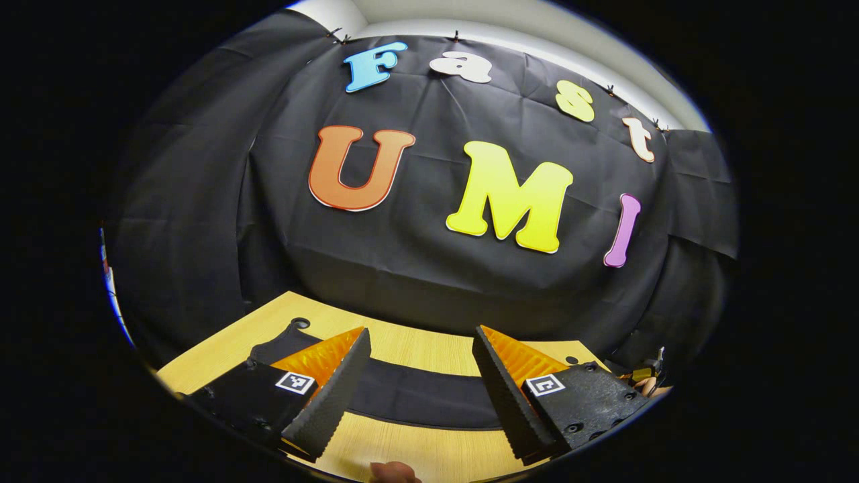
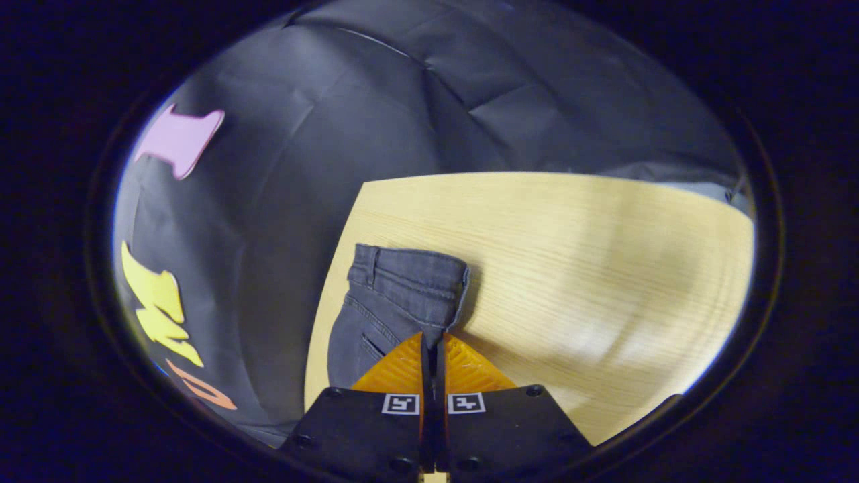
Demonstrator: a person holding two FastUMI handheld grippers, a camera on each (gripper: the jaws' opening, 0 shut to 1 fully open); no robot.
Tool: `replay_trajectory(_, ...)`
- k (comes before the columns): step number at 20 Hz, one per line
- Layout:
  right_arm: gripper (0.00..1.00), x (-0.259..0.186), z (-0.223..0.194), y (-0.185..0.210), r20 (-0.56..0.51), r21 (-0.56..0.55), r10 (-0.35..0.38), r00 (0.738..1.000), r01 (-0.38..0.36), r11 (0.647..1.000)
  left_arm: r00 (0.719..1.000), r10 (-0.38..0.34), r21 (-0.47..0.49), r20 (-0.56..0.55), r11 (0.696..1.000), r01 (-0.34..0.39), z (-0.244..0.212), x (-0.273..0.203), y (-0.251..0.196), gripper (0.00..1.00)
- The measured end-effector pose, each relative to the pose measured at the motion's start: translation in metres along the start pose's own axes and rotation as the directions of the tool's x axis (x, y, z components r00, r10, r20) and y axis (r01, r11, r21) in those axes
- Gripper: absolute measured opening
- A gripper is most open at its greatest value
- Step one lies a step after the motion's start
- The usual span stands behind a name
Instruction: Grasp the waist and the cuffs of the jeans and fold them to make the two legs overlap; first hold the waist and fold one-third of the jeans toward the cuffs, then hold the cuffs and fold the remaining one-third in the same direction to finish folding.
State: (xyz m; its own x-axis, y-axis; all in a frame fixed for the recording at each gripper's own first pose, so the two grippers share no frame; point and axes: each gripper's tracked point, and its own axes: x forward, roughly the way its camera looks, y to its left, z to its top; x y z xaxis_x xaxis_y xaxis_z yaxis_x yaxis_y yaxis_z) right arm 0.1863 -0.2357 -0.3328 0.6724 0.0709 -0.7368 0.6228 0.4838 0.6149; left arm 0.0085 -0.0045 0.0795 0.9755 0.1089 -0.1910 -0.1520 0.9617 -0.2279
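Tabletop (image 2: 570,268) of pale wood carries the dark jeans (image 2: 396,295), which in the right gripper view lie along its edge at nine o'clock, waistband toward twelve. The right gripper (image 2: 433,349) has its jaws clenched on the fabric's near edge, probably to lift and fold it. In the left gripper view the left gripper (image 1: 419,376) hangs released above a dark strip of denim, seemingly waiting; a fingertip (image 1: 394,472) peeks in at six o'clock

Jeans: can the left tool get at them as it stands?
Probably yes. The left tool is open above the table, with the jeans lying flat right between and below its fingers. Nothing sits in between; it would just need to come down.
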Motion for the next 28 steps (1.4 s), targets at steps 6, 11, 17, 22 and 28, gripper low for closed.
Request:
replay_trajectory(6,0.01,-0.043,0.001,0.069,0.132,-0.409,0.076,0.988,-0.015,0.912,1.0,0.003,0.009,0.01,1.0,-0.003,0.002,-0.008,0.007,1.0)
replay_trajectory(11,0.01,-0.091,-0.02,0.133,0.2,-0.641,0.196,0.96,-0.023,0.767,1.0,0.014,-0.008,0.012,1.0,-0.014,0.004,-0.017,0.017,0.98)
replay_trajectory(17,0.01,-0.14,-0.073,0.191,0.196,-0.809,0.336,0.921,-0.041,0.586,0.999,0.043,-0.012,0.012,0.999,-0.042,0.005,-0.028,0.035,0.98)
replay_trajectory(22,0.01,-0.153,-0.127,0.221,0.145,-0.893,0.424,0.894,-0.066,0.446,0.997,0.068,-0.005,0.027,0.998,-0.068,0.011,-0.039,0.051,0.98)
replay_trajectory(28,0.0,-0.15,-0.192,0.237,0.072,-0.921,0.467,0.881,-0.121,0.371,0.996,0.081,0.0,0.044,0.997,-0.081,0.021,-0.048,0.061,0.98)
